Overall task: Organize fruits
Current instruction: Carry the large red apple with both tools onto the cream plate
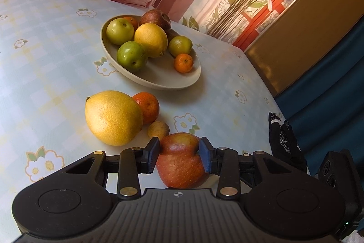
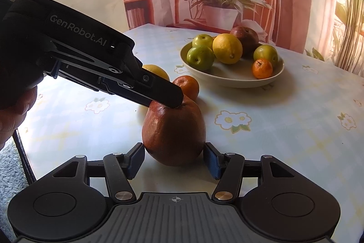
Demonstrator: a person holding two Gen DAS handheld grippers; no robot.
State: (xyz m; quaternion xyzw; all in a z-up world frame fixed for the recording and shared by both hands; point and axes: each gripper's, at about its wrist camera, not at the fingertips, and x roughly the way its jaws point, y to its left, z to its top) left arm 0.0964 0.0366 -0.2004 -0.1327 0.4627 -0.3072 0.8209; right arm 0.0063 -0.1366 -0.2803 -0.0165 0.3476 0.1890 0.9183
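Note:
A red apple point(image 1: 179, 165) point(image 2: 174, 133) stands on the flowered tablecloth near the table's front edge. My left gripper point(image 1: 179, 152) is shut on its upper part, with both pads pressed against the skin. In the right wrist view the left gripper point(image 2: 173, 104) reaches in from the left onto the apple's top. My right gripper point(image 2: 174, 158) is open. Its fingers flank the apple's lower half with a thin gap on each side. A beige bowl point(image 1: 159, 81) point(image 2: 227, 82) farther back holds green apples, a lemon, a dark red apple and mandarins.
A large yellow citrus point(image 1: 113, 117) point(image 2: 157, 71), a mandarin point(image 1: 147, 107) point(image 2: 187, 85) and a small yellowish fruit point(image 1: 158, 129) lie loose between the apple and the bowl. A gloved hand point(image 1: 282, 140) shows at the table's right edge. A printed backdrop stands behind the table.

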